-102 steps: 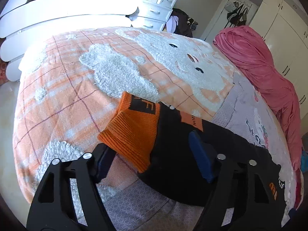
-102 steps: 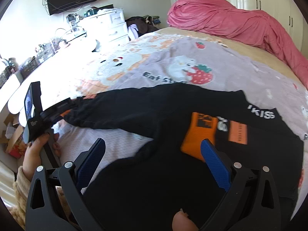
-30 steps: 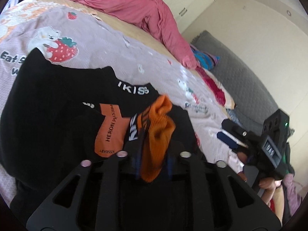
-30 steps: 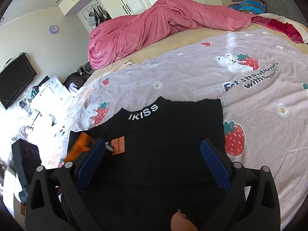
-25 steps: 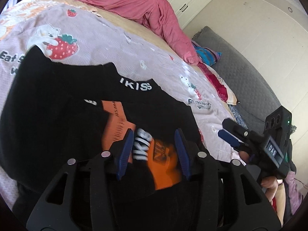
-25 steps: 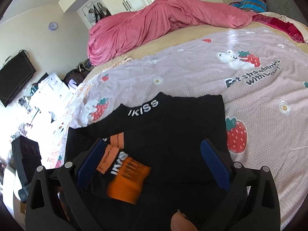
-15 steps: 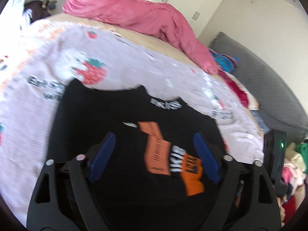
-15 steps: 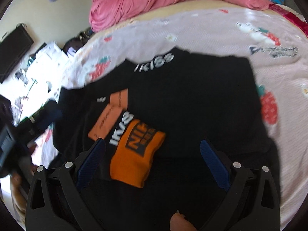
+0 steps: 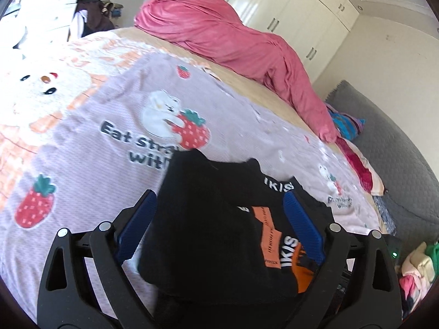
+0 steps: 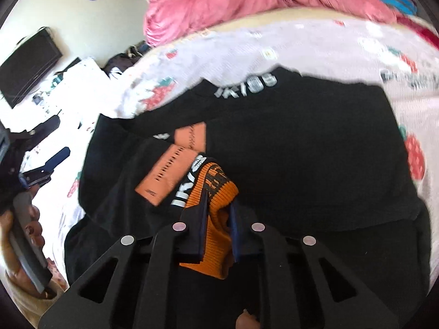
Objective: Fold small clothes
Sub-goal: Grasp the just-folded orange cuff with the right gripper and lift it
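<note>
A black sweater [image 9: 214,219] with orange patches lies on the lilac strawberry bed cover [image 9: 96,137], one sleeve folded across its front. My left gripper [image 9: 219,196] hovers over the sweater's left side, its jaws still opening and pressing on nothing. In the right wrist view the sleeve's orange cuff [image 10: 216,189] is bunched between the blue pads of my right gripper [image 10: 218,203], whose jaws are closing and pinch it. The same cuff [image 9: 304,271] shows at the lower right in the left wrist view. The left gripper's blue pad [image 10: 55,159] and a person's hand [image 10: 30,227] are at the left edge.
A pink duvet [image 9: 233,35] is heaped along the bed's far side. A grey quilted sofa [image 9: 397,150] and a pile of clothes [image 9: 414,268] are to the right. A white dresser [image 9: 55,0] and a television [image 10: 27,63] stand beyond the bed.
My left gripper let go of the orange cuff, opened wide and drew back to the left. My right gripper came down over the sweater and closed on the cuff.
</note>
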Available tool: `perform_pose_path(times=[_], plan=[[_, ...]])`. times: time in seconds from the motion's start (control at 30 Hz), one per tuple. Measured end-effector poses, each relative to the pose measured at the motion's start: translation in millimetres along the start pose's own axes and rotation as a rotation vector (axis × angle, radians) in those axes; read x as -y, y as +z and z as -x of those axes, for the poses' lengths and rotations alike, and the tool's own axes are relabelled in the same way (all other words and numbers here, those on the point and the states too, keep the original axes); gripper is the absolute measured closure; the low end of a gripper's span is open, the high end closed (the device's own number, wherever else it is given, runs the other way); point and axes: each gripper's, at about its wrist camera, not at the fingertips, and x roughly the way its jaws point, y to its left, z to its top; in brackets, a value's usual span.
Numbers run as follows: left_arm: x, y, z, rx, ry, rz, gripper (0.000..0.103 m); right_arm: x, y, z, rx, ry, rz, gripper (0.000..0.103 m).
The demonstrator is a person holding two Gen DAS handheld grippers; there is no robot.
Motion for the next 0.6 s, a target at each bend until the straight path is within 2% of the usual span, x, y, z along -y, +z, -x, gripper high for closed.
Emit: perform_pose_path(times=[0.17,0.27,0.43,0.6], plan=[[-12,4,8,0.021,0.007,0.036,0.016,-15,14,29,0.099,0.032,0.085,0.09],[-15,5,9,0.024,0.003,0.042,0.016,-22,30,51,0.177,0.013,0.151,0.091],[-15,5,9,0.031,0.009,0.044,0.016,-18,55,77,0.269,-0.027,0.187,0.091],[-11,3,3,0.026,0.021,0.033,0.016,3,62,83,0.296,-0.088,0.159,0.091]])
